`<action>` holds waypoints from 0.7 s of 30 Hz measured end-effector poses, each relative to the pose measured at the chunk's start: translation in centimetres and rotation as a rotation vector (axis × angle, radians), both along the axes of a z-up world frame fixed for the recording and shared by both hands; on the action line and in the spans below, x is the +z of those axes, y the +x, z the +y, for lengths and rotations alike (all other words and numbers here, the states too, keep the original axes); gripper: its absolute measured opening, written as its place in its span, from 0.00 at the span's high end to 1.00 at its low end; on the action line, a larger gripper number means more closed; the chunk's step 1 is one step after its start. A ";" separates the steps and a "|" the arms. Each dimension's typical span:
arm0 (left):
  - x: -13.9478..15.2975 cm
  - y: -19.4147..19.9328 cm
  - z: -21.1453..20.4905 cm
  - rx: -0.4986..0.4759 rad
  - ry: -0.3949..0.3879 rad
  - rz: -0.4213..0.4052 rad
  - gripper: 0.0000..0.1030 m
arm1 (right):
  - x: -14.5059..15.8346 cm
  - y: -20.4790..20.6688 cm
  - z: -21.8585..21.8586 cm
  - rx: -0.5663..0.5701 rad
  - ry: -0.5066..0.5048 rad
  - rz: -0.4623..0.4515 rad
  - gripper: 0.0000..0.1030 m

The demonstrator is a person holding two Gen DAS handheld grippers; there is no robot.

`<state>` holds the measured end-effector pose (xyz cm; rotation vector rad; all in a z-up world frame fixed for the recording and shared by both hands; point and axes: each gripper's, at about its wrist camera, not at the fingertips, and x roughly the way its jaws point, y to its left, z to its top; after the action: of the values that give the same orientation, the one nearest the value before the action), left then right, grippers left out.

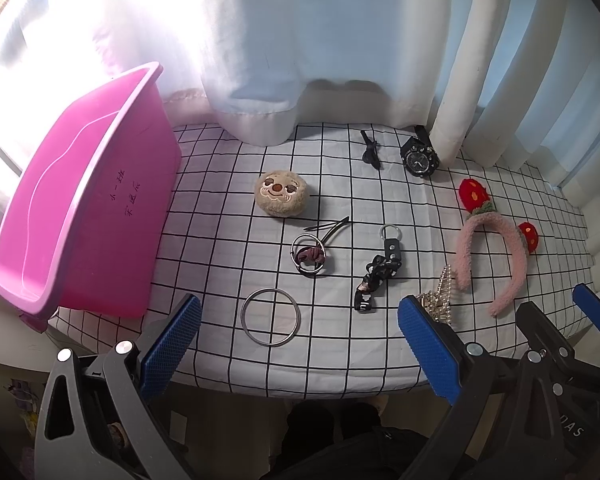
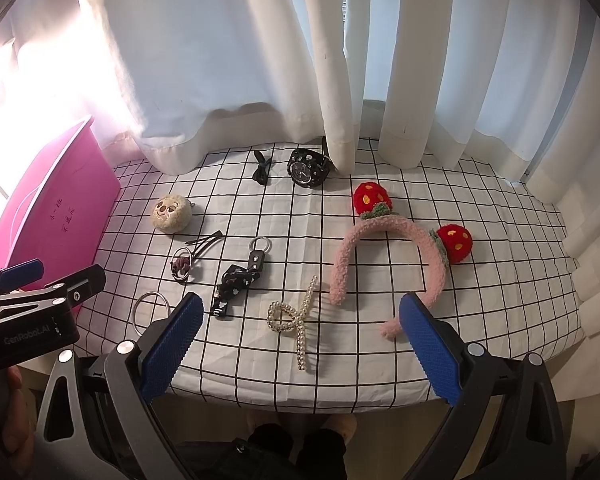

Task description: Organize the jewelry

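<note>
A: Your left gripper [image 1: 300,342] and right gripper [image 2: 300,344]?
B: Both jaws spread wide, holding nothing, at the checked tablecloth's [image 2: 480,216] near edge.
A: The jewelry?
B: Pearl hair clip [image 2: 296,320] near-centre; silver bangle [image 1: 271,317] beside the pink plastic bin [image 1: 88,216], left edge.

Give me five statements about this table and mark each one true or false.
1. The pink bin holds the watch. False: the watch lies on the checked cloth near the curtain.
2. Both tools are open and hold nothing. True: left tool, right tool.
3. The pearl clip lies nearest the right tool. True.
4. The headband has blue strawberries. False: red.
5. The silver bangle encircles the plush face. False: they lie apart.
</note>
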<state>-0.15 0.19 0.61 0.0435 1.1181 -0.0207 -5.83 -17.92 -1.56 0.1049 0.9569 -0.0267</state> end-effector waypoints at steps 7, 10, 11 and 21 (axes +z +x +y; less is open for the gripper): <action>0.0 -0.1 0.0 -0.001 0.002 -0.002 0.06 | 0.1 -0.1 0.0 0.000 0.002 -0.002 0.09; 0.2 -0.1 -0.1 -0.003 0.004 -0.003 0.06 | 0.1 -0.1 0.0 0.001 0.003 -0.001 0.09; 0.2 -0.1 -0.1 -0.002 0.006 -0.003 0.06 | 0.1 -0.1 0.0 0.002 0.004 -0.001 0.09; 0.2 -0.1 -0.2 -0.003 0.007 -0.005 0.06 | 0.1 0.0 -0.1 0.005 0.016 -0.002 0.09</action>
<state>-0.28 0.03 0.84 0.0518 1.1133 -0.0192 -5.86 -18.02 -1.41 0.1175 0.9553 -0.0142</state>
